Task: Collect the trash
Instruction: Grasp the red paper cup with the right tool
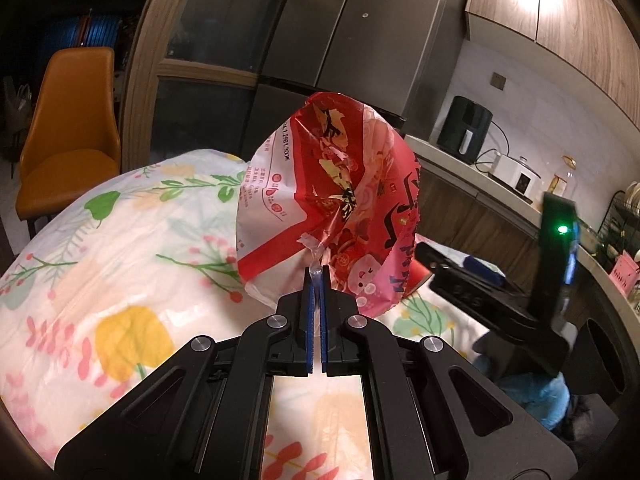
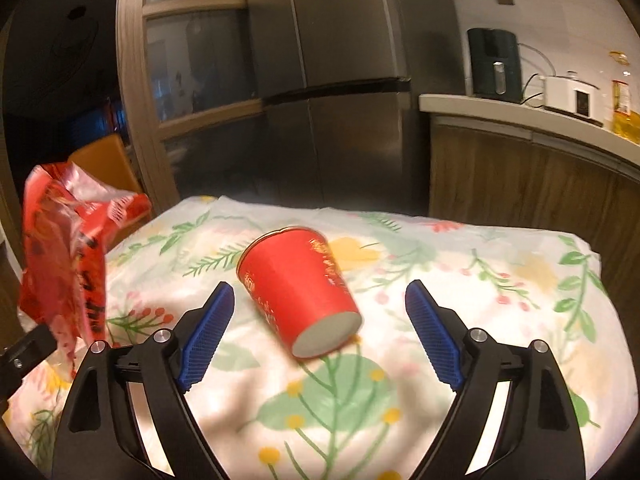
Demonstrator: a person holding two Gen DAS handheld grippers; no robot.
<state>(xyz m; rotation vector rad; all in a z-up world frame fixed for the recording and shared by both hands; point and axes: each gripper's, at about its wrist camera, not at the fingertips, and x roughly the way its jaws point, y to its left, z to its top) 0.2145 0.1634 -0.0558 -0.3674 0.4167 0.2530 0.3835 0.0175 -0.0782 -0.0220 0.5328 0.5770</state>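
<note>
Across the floral tablecloth point(image 2: 460, 288), which is covering the whole table and draping over its far edge toward the steel fridge point(image 2: 332, 80), bare cloth is lying on every side of the trash. Beyond the right edge a wooden counter point(image 2: 520, 120) is running along the wall, well apart from the table, and an orange chair point(image 1: 68, 128) is standing off the far left corner. The red plastic bag point(image 1: 340, 204) is hanging lifted above the cloth near the table's left side, puffed wide, its twisted clear neck being pinched between the blue pads of the left gripper point(image 1: 318, 280), whose jaws are clenched tight on it. The red paper cup point(image 2: 298, 292) is lying tipped on its side near the middle of the cloth, rim facing the far left, grey base facing the camera. The right gripper point(image 2: 320, 304) is hovering with jaws spread wide, one blue finger on each side of the cup and neither touching it
</note>
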